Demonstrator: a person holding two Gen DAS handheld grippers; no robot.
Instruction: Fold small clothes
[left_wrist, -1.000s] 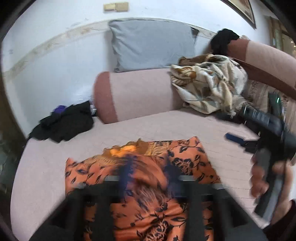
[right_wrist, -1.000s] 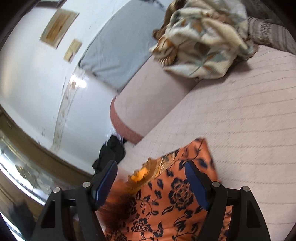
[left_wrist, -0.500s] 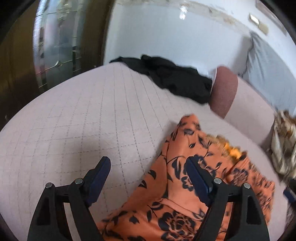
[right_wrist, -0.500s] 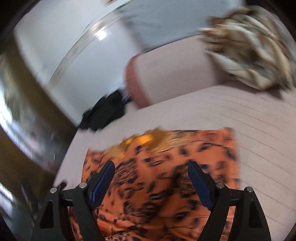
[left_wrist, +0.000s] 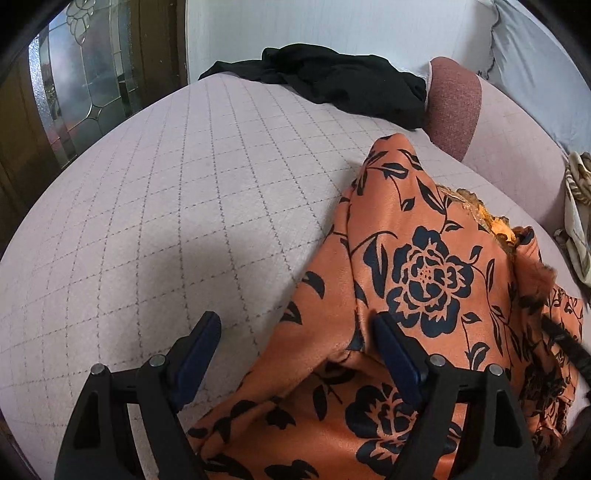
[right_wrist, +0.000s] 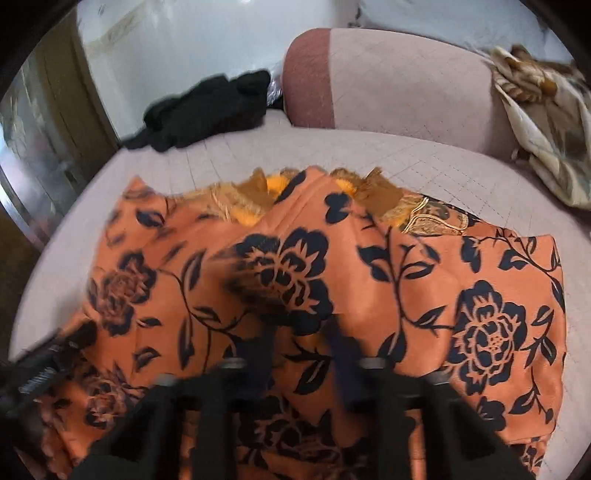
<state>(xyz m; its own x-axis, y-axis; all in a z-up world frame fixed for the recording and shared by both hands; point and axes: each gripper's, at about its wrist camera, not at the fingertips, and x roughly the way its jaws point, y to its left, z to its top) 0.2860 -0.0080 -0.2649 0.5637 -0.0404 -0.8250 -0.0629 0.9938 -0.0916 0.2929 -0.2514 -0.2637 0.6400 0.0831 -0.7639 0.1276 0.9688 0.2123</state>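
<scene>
While flat, orange garment (right_wrist: 388, 295) (crosswise, collar away)

I find no writing, label, brand, number or sign that I can read from either wrist. The orange cloth with black flowers (left_wrist: 424, 258) carries only its floral print, and the pale quilted bed cover (left_wrist: 184, 206) bears only a stitched grid.
</scene>
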